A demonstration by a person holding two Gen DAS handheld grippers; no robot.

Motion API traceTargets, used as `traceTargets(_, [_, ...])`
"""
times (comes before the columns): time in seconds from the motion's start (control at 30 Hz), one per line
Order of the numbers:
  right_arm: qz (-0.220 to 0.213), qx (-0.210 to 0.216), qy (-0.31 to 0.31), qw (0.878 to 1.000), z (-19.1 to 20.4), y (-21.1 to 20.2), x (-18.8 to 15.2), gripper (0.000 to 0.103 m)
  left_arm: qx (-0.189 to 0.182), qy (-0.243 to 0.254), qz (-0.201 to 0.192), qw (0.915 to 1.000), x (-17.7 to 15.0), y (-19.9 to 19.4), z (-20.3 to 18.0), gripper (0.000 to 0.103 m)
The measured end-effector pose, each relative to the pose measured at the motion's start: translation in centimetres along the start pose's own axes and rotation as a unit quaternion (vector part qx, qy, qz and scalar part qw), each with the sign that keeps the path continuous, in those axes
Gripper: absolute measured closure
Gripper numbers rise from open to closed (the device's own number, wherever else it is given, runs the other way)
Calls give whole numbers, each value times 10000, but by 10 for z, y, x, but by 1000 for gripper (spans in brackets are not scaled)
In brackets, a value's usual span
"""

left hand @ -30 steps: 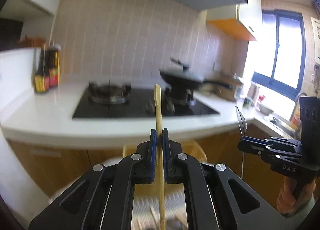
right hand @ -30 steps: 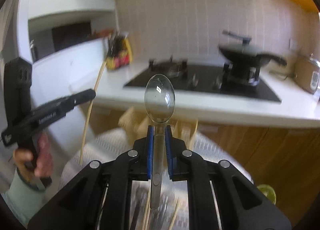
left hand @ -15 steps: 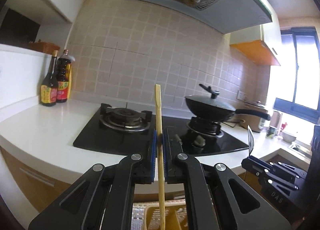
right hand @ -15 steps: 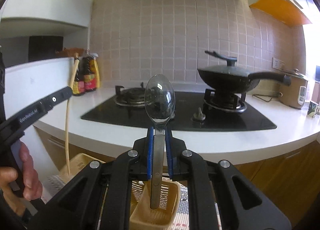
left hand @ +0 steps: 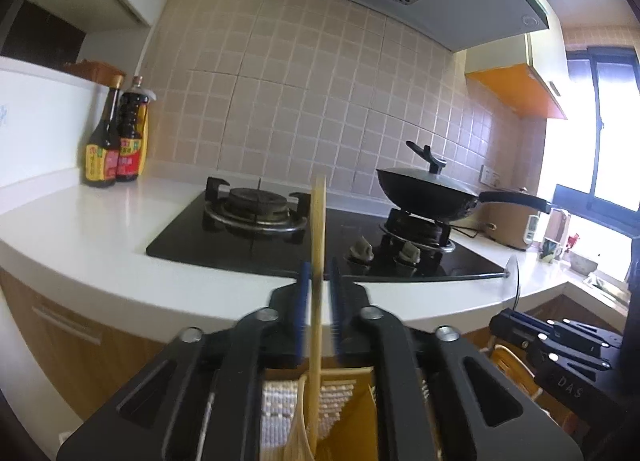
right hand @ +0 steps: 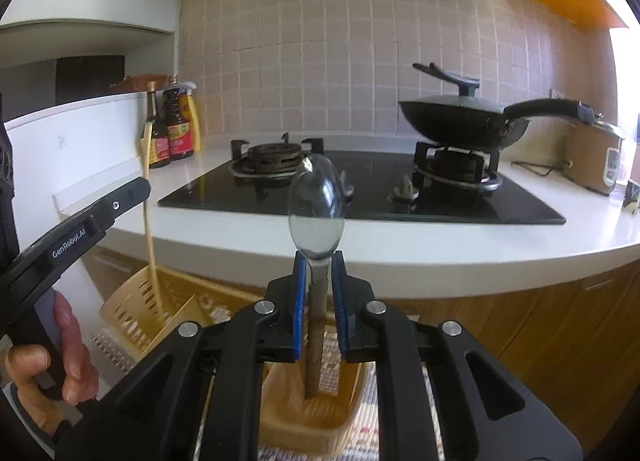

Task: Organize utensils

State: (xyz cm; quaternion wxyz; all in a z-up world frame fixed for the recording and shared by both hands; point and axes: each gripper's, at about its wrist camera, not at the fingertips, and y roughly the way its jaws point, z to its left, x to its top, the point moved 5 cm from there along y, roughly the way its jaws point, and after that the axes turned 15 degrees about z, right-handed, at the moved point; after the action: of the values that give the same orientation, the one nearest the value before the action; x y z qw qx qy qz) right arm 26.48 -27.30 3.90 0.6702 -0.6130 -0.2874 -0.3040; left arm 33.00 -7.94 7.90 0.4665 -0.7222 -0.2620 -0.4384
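The white counter (right hand: 440,245) curves across both views, and its near edge hides most of the wooden cabinet fronts below. The black hob (left hand: 248,245) holds two burners; one is bare, the other carries one lidded wok (right hand: 460,121). Two dark sauce bottles (left hand: 116,141) stand together at the counter's far left, with a yellow third half hidden behind them in the right wrist view. A rice cooker (right hand: 600,161) is cut off at the right edge.

Below the counter sit two yellow slotted baskets (right hand: 132,309) on a woven mat, largely covered by the gripper bodies, so their contents are hard to make out.

The left gripper (left hand: 319,293) has its jaws opening, with a gap on each side of one upright wooden chopstick (left hand: 319,229), whose lower end reaches down into a basket; more pale sticks blur beside it. The right gripper (right hand: 319,289) is likewise opening around one metal spoon (right hand: 316,201), bowl up, handle hanging over the nearer basket; the pads no longer seem to press it. A hand (right hand: 52,369) grasps the left tool's handle.
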Motion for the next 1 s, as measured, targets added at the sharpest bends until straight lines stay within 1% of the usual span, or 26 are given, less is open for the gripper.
traceTargets(0.07, [53,50,14,10000,1,-8,-6,84,-64,-41,51,10000,-3,-9,1,80])
traceTargets(0.1, [65,85,32,9999,1,-14,-9,83,-116,-51,88,9999,-4,-14,1,72])
traceTargets(0.13, [68,110,48,9999,1,-18,-11,79,-148,-61,125,9998,-6,-20,1,67])
traceTargets(0.17, [89,166,73,9998,1,-25,-14,73,-79,-40,176,9998,-9,-27,0,61])
traceTargets(0.2, [105,230,98,9996,0,-32,-17,69,-10,10,190,9998,-12,-35,-1,61])
traceTargets(0.23, [105,289,131,9994,-1,-38,-20,57,8,55,194,9998,-14,-42,-4,60])
traceTargets(0.27, [75,316,177,9993,-2,-47,-24,54,49,126,219,9997,-18,-51,-7,59])
traceTargets(0.33, [129,295,176,9993,-2,-57,-30,54,112,236,227,9994,-24,-65,-13,59])
traceTargets(0.53, [483,308,153,9982,-1,-83,-57,54,246,542,200,9980,-44,-106,-33,57])
traceTargets(0.63, [760,200,123,9968,-1,-89,-73,54,236,631,210,9975,-52,-120,-40,56])
traceTargets(0.7, [1089,223,172,9937,-4,-88,-85,54,278,707,239,9968,-60,-128,-44,53])
traceTargets(0.8, [1801,223,257,9831,-11,-78,-106,54,248,711,527,9958,-72,-132,-43,52])
traceTargets(0.87, [2308,300,366,9719,-17,-70,-122,54,132,638,902,9938,-83,-129,-37,52])
traceTargets(0.93, [2610,452,443,9633,-20,-66,-136,54,-17,547,1274,9903,-91,-125,-29,52])
traceTargets(0.97, [2773,475,471,9585,-22,-64,-144,54,-123,506,1572,9862,-97,-119,-24,52])
traceTargets(1.0, [2922,438,504,9540,-24,-61,-150,54,-218,456,1984,9788,-107,-111,-18,52])
